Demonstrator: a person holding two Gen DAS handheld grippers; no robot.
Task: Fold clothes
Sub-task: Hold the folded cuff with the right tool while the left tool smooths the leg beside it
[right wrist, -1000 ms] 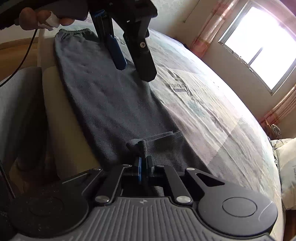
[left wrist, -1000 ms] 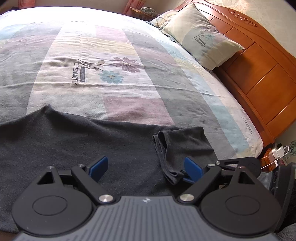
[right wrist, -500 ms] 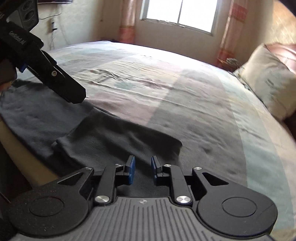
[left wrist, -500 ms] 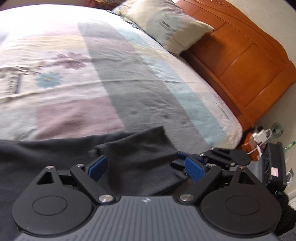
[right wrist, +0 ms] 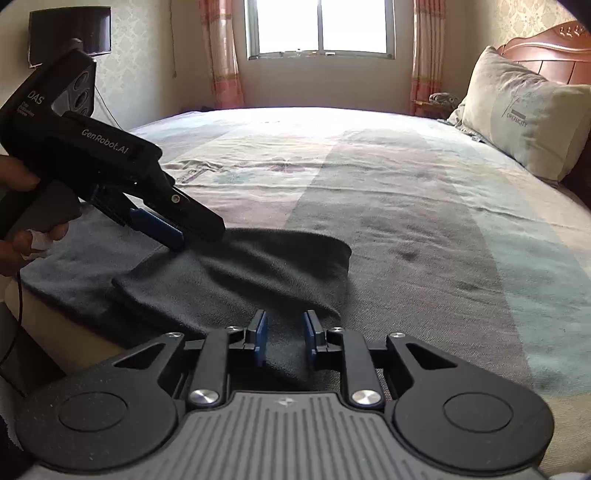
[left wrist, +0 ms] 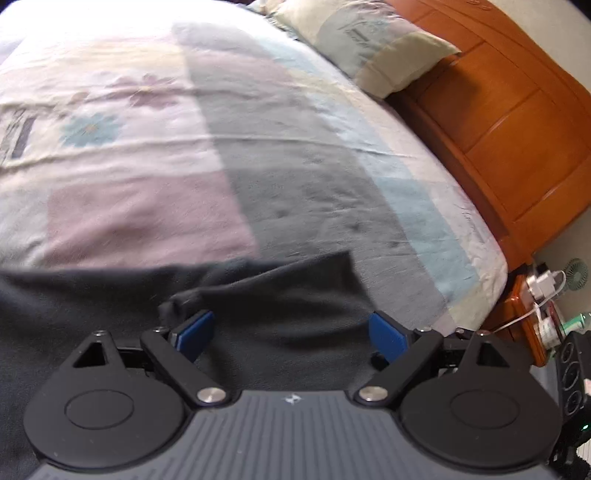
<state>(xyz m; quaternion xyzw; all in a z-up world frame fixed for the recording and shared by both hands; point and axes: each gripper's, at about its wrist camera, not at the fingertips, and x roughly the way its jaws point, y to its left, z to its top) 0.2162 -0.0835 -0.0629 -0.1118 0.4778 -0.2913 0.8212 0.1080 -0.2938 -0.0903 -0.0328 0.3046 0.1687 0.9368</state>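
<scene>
Fabric of a dark grey garment (right wrist: 236, 280) lies along the near edge of the bed (right wrist: 388, 192), with one end folded over itself, so a doubled flap points toward the pillow side. No container is seen in either view.

The left gripper (left wrist: 291, 330) hangs just above the garment with its blue pads (left wrist: 194, 328) wide apart, and nothing is between them. In the right wrist view this same tool (right wrist: 177, 230) comes in from the left, held by a hand (right wrist: 22, 236), and its tips are close to the cloth; I cannot tell if they touch it. The right gripper (right wrist: 283, 338) has its jaws partly apart, with the folded edge of the garment below the gap, not clamped.

On the side of the left tool stands "GenRobot.AI", and "DAS" on its camera housing. The pillow (right wrist: 524, 110) carries the word "DREAMCITY".

Beyond the garment the patchwork bedsheet (left wrist: 184, 147) stretches flat up to the pillow and the wooden headboard (left wrist: 509, 122). Past the corner of the bed stands a small bedside stand with a white charger and cable (left wrist: 543, 291). A window (right wrist: 319, 27) with curtains is behind the far edge of the bed.
</scene>
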